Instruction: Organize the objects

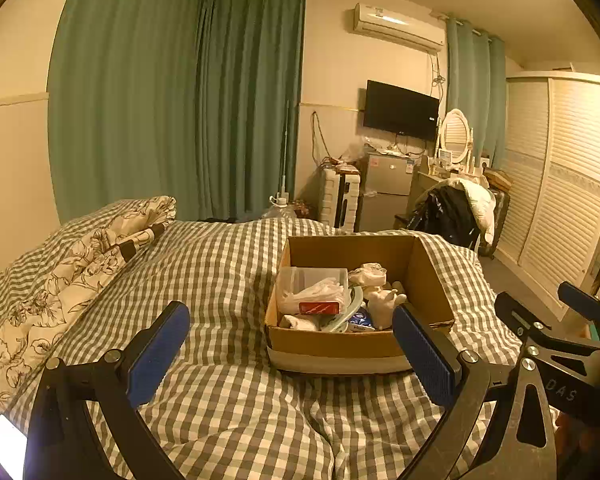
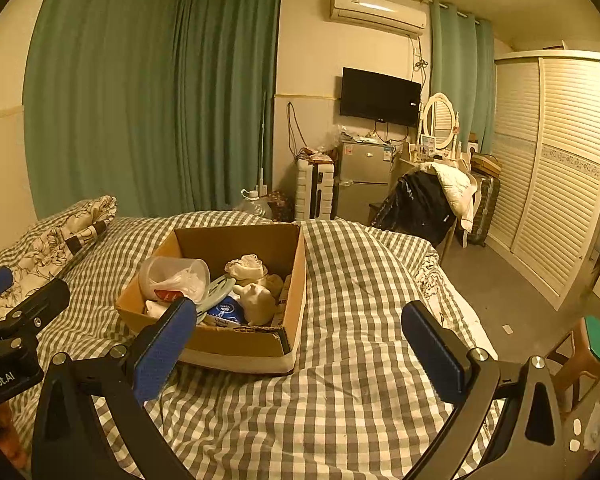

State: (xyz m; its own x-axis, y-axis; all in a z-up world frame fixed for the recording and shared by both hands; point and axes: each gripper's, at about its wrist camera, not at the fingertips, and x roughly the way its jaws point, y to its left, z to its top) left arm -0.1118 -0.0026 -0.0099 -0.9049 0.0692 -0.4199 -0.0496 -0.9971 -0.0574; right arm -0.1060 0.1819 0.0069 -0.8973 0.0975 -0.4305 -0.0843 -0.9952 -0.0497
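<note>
Both the left gripper [image 1: 292, 354] and right gripper [image 2: 300, 354] are spread wide, holding nothing. The stuff in the cardboard box [image 1: 332, 346] is a jumble, hard to tell apart. The box sits just ahead of both, on the checked bedspread [image 1: 220, 264], green curtains [image 1: 172, 92] behind.

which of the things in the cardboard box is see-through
The clear plastic container in the cardboard box, at its left side, holding white crumpled stuff. The other items are opaque.

Grey-and-white checked bedspread [image 2: 340, 360], brown cardboard box [image 2: 236, 344], teal curtains [image 2: 140, 100] — blue-padded tools.
</note>
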